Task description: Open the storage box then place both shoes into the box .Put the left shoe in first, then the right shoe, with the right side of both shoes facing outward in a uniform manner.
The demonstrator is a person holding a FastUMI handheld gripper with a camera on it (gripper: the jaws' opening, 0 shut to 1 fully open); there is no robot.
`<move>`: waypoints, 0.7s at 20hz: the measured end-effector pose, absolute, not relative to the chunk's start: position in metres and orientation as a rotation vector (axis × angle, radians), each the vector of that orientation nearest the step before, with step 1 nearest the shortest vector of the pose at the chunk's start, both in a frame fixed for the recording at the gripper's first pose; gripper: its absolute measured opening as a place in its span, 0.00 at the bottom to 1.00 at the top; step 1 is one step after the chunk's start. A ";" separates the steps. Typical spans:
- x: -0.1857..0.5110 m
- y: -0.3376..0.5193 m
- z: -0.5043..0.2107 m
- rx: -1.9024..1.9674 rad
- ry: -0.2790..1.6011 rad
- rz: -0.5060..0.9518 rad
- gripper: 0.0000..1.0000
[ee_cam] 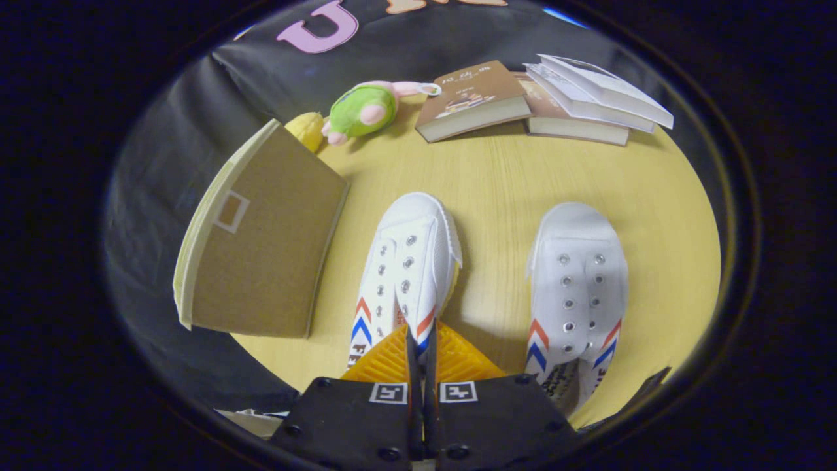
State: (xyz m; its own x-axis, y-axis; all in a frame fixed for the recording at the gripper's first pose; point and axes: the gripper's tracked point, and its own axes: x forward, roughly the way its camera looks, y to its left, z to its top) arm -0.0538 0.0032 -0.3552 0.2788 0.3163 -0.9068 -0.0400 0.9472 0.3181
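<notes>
Ridged pads on the hand-held gripper (422,350) sit almost pressed together, pinching the thin side edge of the left shoe (402,271) near its heel, and they hide that heel. Both shoes are white canvas with metal lace holes and red and blue stripes; the right shoe (575,291) lies well apart on the smooth wooden desk (497,176), its heel cut off. Beside the left shoe sits the closed brown cardboard storage box (261,242) with a pale rim, and beyond lie a soft green plush toy (363,111) and stacked books (536,98).
</notes>
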 end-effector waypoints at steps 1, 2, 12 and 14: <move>-0.053 0.006 -0.350 0.268 1.264 0.233 0.04; -0.052 0.009 -0.345 0.284 1.261 0.227 0.04; 0.003 0.042 -0.238 0.393 1.123 0.186 0.04; 0.011 0.053 -0.221 0.389 1.106 0.193 0.04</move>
